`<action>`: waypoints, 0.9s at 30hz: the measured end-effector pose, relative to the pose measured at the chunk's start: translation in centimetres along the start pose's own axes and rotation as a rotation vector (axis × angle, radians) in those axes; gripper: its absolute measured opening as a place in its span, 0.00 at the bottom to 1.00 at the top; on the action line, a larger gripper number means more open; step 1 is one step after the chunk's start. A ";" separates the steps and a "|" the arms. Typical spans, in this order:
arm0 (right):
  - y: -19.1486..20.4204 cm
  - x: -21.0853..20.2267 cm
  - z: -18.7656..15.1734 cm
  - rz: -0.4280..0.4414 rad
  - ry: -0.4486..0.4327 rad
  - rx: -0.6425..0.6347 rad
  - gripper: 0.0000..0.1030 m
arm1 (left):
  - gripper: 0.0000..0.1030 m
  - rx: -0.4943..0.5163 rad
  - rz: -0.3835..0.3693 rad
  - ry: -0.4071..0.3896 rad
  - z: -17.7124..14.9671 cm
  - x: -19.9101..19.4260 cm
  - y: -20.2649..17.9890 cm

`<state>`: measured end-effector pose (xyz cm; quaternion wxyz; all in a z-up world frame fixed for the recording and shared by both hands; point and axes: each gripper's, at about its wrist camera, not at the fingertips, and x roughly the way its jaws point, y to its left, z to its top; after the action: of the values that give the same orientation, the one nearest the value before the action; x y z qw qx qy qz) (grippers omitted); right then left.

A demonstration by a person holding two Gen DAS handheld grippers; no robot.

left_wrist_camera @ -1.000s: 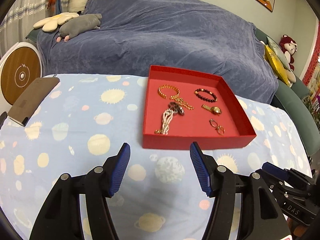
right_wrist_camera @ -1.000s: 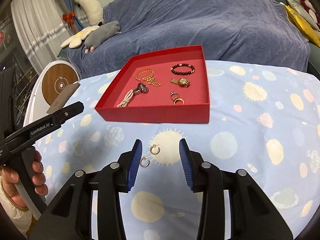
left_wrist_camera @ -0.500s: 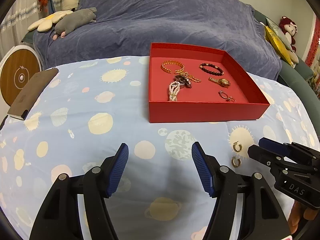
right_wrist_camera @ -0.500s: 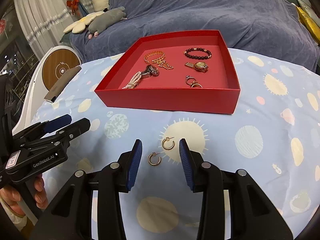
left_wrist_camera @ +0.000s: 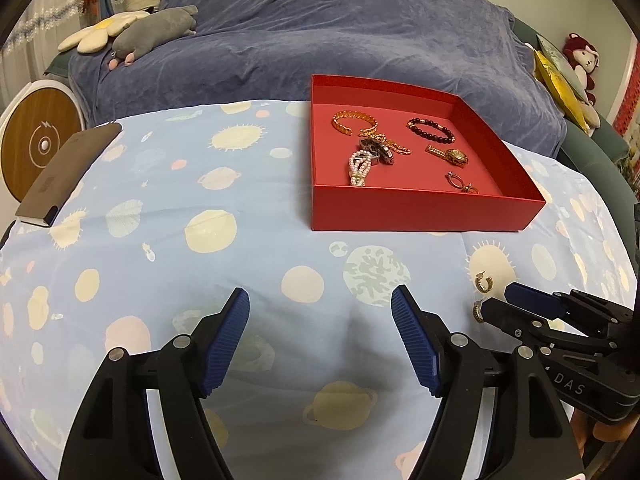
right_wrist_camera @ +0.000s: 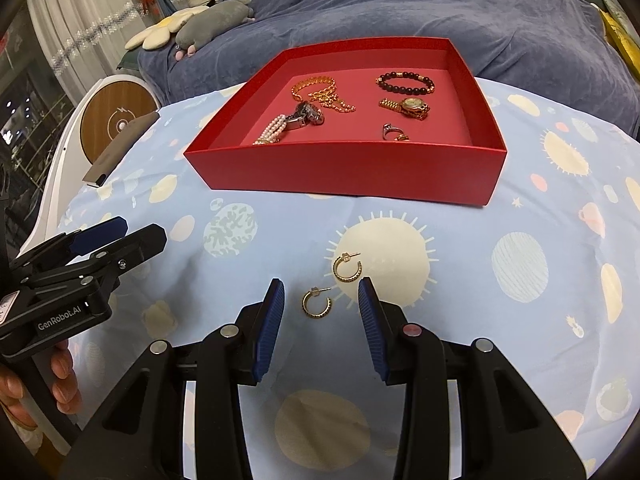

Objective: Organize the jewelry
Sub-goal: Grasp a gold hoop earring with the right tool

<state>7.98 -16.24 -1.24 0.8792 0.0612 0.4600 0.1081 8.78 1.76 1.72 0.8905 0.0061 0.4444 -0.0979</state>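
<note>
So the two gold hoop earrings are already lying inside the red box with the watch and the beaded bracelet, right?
Not quite. The right wrist view shows both hoop earrings outside the red box, on the tablecloth in front of it. The watch and beaded bracelet are inside.

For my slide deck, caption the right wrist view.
Open right gripper frames one gold hoop earring on the planet-print cloth, before the red jewelry box.

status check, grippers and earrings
Left gripper opening, empty. Right gripper open, nearer earring between fingers, ungripped. Second earring beside. Red tray path unobstructed.
</note>
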 end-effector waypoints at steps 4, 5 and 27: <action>-0.1 0.6 0.1 -0.015 0.002 0.012 0.36 | 0.69 -0.005 0.001 0.002 -0.2 -0.1 0.6; -0.2 0.8 0.2 -0.017 0.003 0.017 0.36 | 0.69 -0.006 0.001 0.003 -0.3 -0.2 0.7; -1.0 1.7 0.9 -0.087 -0.033 0.022 0.16 | 0.70 -0.005 -0.040 0.031 -0.7 -0.1 0.5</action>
<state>9.78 -16.79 -2.29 0.8897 0.0523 0.4490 0.0637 8.24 2.38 1.31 0.8812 -0.0035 0.4585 -0.1147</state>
